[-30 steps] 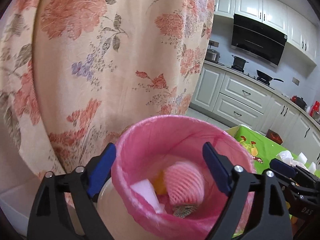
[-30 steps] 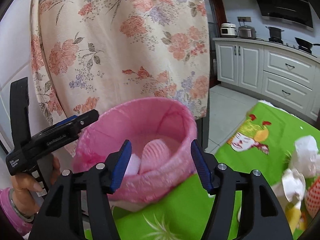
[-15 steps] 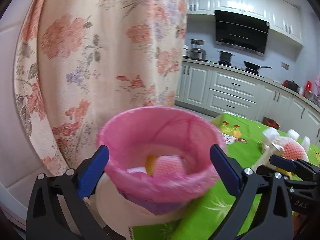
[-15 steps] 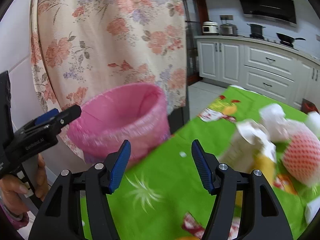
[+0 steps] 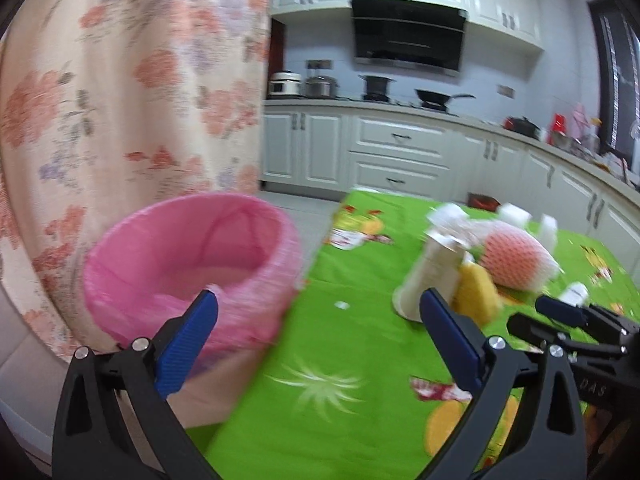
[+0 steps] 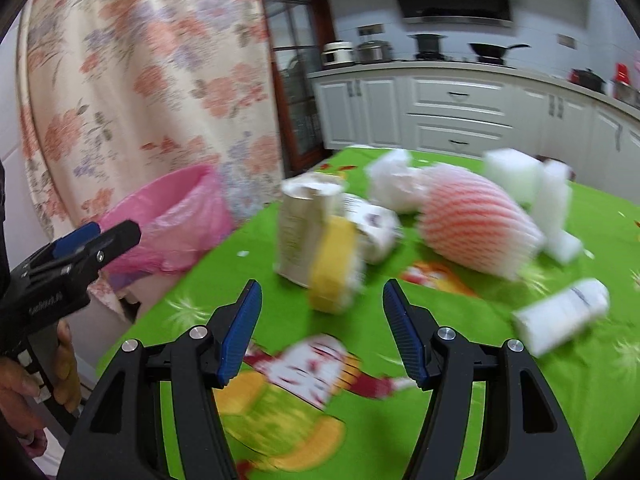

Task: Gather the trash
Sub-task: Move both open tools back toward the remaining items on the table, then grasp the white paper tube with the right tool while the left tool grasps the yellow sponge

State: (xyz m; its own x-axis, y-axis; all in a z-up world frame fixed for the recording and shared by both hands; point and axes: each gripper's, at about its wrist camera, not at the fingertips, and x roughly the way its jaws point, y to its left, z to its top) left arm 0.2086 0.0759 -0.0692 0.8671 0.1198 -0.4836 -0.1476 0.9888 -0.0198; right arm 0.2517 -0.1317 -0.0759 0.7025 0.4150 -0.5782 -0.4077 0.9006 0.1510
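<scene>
We count one bin with pink liner (image 5: 192,264) at the left edge of the green tablecloth (image 5: 320,344), beside one floral curtain (image 5: 132,80). Trash sits in a loose cluster on the cloth, well apart from the bin: one torn paper carton (image 6: 298,236), one yellow sponge (image 6: 332,268) leaning against it, one pink foam net (image 6: 472,228), and one small white bottle (image 6: 564,314) lying on its side. White foam blocks (image 6: 516,172) lie behind the net; blur keeps us from a sure count. Two tools: left gripper (image 5: 316,340) spread wide, nothing between its jaws; right gripper (image 6: 322,338) parted about halfway, also empty, facing the sponge.
</scene>
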